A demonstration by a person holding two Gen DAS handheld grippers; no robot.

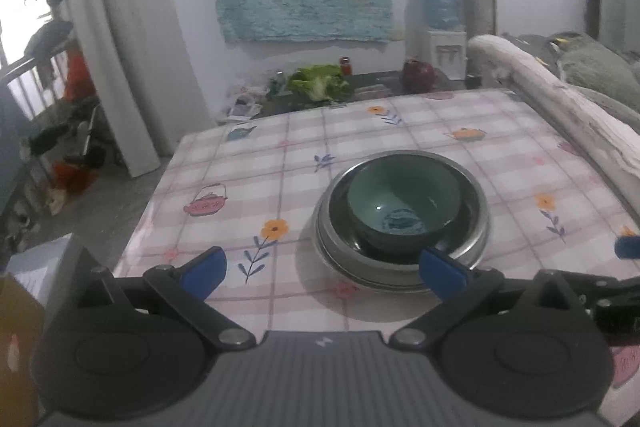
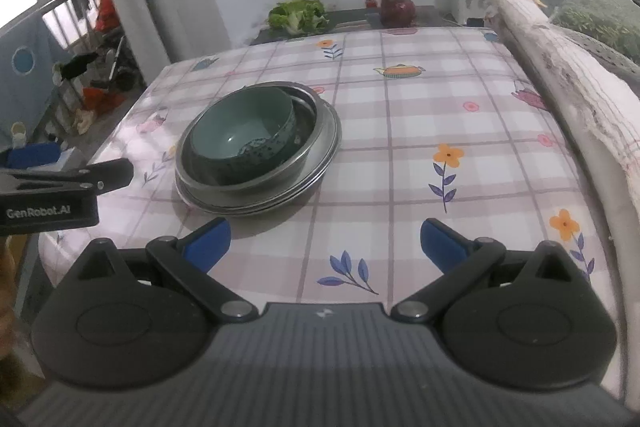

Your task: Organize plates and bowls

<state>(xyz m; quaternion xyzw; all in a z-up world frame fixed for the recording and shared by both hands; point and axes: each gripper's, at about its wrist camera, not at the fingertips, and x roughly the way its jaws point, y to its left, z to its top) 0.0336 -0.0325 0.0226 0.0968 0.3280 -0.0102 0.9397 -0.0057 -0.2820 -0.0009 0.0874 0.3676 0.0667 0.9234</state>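
left gripper point(image 1: 322, 273): low over the table edge, level, jaws wide apart, holding nothing | right gripper point(image 2: 325, 245): same pose, jaws spread, empty | green bowl point(image 1: 402, 207): nested in steel bowl point(image 1: 478, 211) on stacked plates point(image 2: 320, 171), on checked tablecloth point(image 2: 420, 131), just ahead of the left fingers

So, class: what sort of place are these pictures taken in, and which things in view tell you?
Most likely a lived-in home room: a table with a patterned cloth holding stacked dishes, a water dispenser against the wall, and curtains by a window.
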